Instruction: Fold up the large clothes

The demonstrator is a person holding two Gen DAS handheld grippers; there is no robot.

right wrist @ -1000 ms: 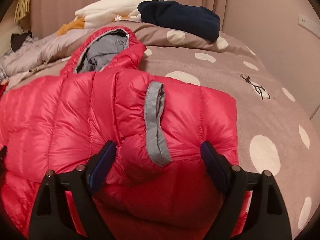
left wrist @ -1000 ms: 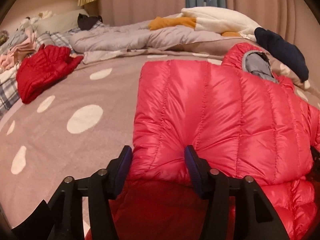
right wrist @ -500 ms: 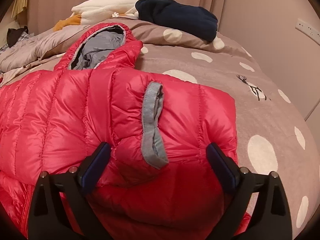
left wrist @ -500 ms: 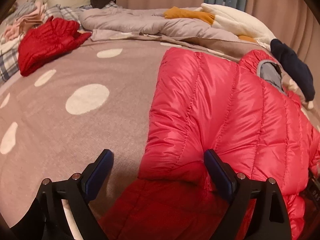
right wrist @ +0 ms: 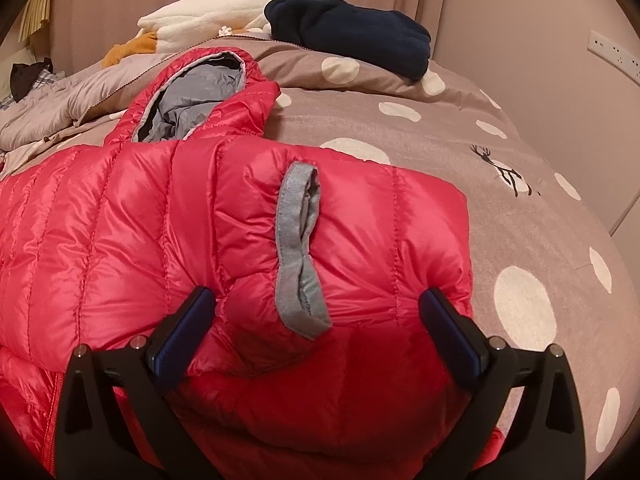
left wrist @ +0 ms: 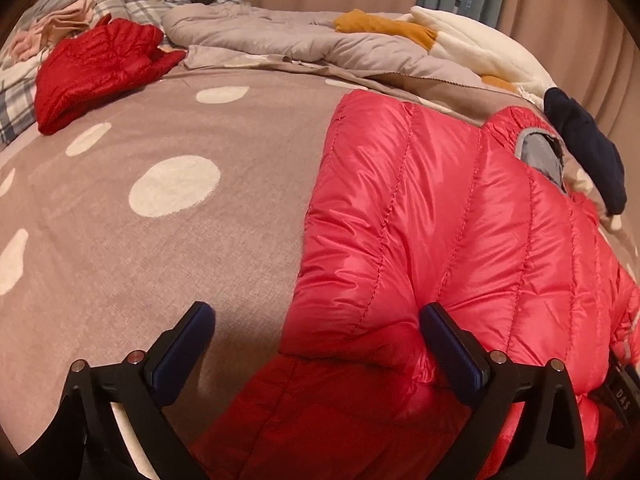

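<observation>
Red puffer jacket (left wrist: 460, 216) spread on the dotted bedspread (left wrist: 160, 240), upper layer doubled over the lower, hood (right wrist: 192, 100) toward the pillows. Left gripper (left wrist: 316, 344) wide apart, jaws just opened, folded corner loose between them, right pad against the fabric. Right gripper (right wrist: 316, 320) likewise just opened, astride the grey-edged cuff (right wrist: 298, 252), nothing clamped.

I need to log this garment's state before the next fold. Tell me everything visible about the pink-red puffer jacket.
The puffer jacket is shiny, quilted pink-red fabric with stitched channels, a grey-lined hood and a grey-trimmed cuff. It lies on the dotted bedspread, sleeves folded inward across the body, hood pointing away. The left gripper and right gripper have just been opening their jaws; folded edges sit between them, no longer pinched.
</observation>
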